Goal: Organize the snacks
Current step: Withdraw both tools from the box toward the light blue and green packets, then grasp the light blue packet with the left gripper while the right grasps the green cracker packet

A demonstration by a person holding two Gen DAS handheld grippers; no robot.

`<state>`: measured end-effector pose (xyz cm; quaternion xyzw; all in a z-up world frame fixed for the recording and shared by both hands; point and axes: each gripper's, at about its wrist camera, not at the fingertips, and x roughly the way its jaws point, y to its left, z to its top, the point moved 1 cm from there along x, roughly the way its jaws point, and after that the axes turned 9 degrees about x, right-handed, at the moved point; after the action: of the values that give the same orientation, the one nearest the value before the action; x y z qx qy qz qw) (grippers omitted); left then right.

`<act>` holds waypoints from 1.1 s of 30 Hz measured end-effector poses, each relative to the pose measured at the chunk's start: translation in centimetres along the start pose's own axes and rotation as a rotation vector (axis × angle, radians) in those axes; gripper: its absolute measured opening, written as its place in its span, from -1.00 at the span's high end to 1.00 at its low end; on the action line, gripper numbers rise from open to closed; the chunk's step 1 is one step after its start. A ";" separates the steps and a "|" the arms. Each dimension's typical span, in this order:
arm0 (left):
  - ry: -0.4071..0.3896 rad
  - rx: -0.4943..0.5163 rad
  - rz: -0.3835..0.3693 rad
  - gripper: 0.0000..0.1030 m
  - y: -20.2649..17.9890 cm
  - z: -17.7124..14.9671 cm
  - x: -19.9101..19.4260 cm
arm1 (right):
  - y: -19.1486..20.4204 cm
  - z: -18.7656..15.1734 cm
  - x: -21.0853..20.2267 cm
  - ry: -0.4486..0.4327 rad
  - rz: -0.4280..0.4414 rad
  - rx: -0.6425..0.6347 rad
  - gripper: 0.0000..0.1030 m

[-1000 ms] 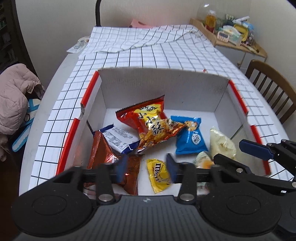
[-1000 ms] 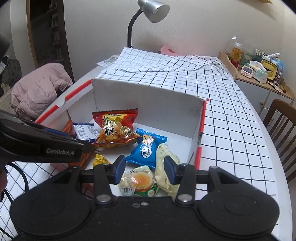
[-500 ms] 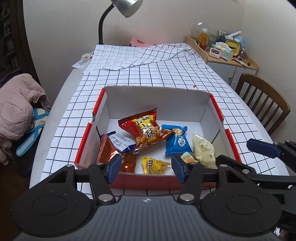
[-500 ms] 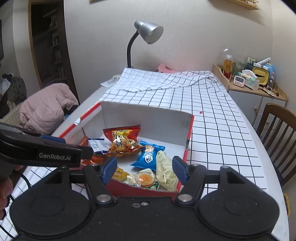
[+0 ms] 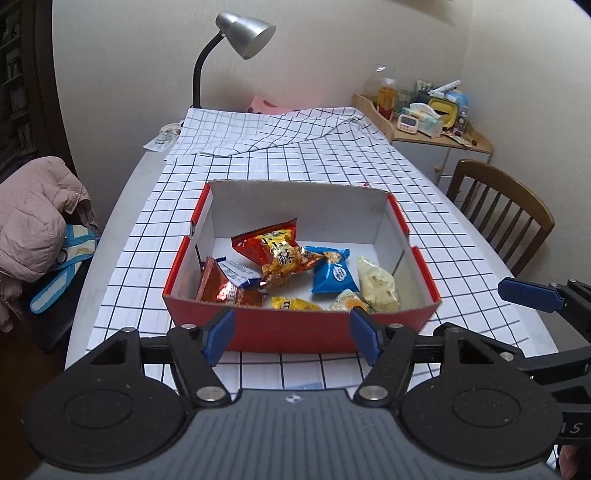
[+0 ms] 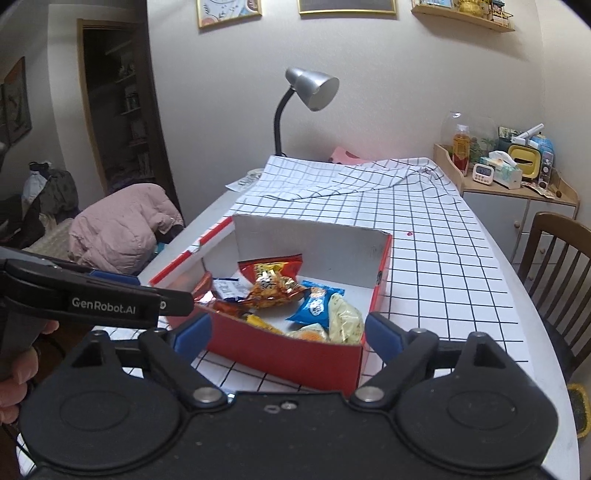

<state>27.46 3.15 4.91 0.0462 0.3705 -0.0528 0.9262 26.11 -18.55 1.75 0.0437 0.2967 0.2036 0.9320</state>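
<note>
One red box (image 5: pixel 299 334) with white inner walls stands on the checked cloth (image 5: pixel 332 162) that covers the table, near the table's front edge, and all the snacks lie inside it. I count seven packets: one red-and-yellow bag (image 5: pixel 275 251) in the middle, one blue packet (image 5: pixel 334 271) to its right, one pale yellow-green bag (image 5: pixel 376 284) by the right wall, one shiny brown-red bag (image 5: pixel 218 286) by the left wall, one white-and-blue packet (image 5: pixel 236 269) between the brown-red bag and the middle bag, one yellow candy bag (image 5: pixel 293 304) at the front wall, and one pale packet with an orange spot (image 5: pixel 349 304) beside it. The left gripper (image 5: pixel 293 336) is in front of the box, its jaws are opening and nothing is between them. The right gripper (image 6: pixel 286 334) is also in front of the box, at its right corner; its jaws are opening wide and they are empty too. On the far side of the table stands one silver lamp (image 5: pixel 243 35). One wooden chair (image 5: pixel 506 214) is at the right side, and one pink jacket (image 5: pixel 33 210) lies at the left. Behind the chair there is one cabinet (image 6: pixel 517 199) with many small things on top.
</note>
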 end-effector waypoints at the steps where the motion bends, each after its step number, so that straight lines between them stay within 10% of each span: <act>1: -0.003 0.002 -0.003 -0.36 -0.1 -0.3 -0.3 | 0.0 -0.2 -0.3 -0.002 0.006 0.000 -0.81; 14: -0.044 0.001 -0.091 -0.72 -0.8 -5.1 -2.5 | -0.8 -4.3 -2.1 0.036 0.064 -0.019 -0.99; 33: 0.148 -0.073 -0.092 -0.86 -0.5 -9.1 5.6 | -4.0 -11.0 3.7 0.224 0.023 -0.085 -0.98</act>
<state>25.24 3.48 -5.58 -0.0008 0.4412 -0.0780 0.8940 24.03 -21.15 -10.05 -0.0152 0.3897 0.2304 0.8915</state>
